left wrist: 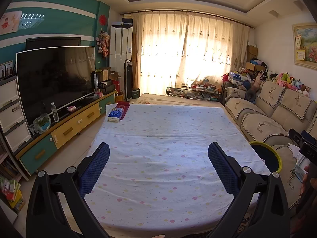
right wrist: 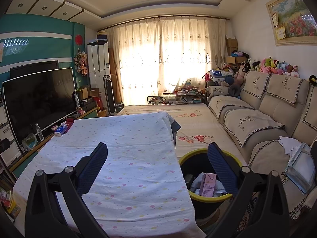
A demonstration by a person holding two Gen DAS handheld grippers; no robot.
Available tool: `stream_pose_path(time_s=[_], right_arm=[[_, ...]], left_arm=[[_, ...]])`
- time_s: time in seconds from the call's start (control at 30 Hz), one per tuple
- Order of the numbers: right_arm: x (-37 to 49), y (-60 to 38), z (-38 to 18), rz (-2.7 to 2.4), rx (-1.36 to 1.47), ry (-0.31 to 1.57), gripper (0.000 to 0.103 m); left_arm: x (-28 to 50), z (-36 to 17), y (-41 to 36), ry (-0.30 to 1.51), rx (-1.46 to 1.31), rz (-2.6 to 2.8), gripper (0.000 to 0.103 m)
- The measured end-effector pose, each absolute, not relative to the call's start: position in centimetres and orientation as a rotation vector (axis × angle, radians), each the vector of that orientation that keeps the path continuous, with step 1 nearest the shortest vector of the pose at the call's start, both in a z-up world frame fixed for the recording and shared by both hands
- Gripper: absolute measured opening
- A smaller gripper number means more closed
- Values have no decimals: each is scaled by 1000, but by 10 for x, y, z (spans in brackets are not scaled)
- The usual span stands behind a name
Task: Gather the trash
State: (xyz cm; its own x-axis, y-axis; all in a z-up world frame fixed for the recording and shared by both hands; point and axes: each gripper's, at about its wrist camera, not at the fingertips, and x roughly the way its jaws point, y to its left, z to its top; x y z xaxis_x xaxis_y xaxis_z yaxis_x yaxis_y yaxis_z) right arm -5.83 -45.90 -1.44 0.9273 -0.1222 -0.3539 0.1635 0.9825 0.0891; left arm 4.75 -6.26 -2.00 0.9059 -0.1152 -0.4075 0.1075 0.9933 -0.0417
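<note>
Two grippers hang over the table (right wrist: 122, 158), left gripper (left wrist: 158, 154) and right gripper (right wrist: 157, 154) both spread wide with nothing between the pads. Largest of the task's things is the bin (right wrist: 206, 198), black with a yellow-green rim, on the floor just right of the table's near corner; it looks rigid and likely light, best taken by the rim. Inside lies a crumpled pale wad (right wrist: 198, 182), soft, pinchable anywhere. Smallest is a pink carton (right wrist: 208, 184) standing in it, probably light and crushable; grip its flat sides gently.
</note>
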Motion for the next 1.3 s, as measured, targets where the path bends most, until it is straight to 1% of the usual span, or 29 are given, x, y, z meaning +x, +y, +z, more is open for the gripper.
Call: stream_pose_path(time_s=[1.3], right_arm=[[-52, -456, -22, -133, 136, 371, 96]], left_arm=[[52, -31, -66, 447, -21, -114, 98]])
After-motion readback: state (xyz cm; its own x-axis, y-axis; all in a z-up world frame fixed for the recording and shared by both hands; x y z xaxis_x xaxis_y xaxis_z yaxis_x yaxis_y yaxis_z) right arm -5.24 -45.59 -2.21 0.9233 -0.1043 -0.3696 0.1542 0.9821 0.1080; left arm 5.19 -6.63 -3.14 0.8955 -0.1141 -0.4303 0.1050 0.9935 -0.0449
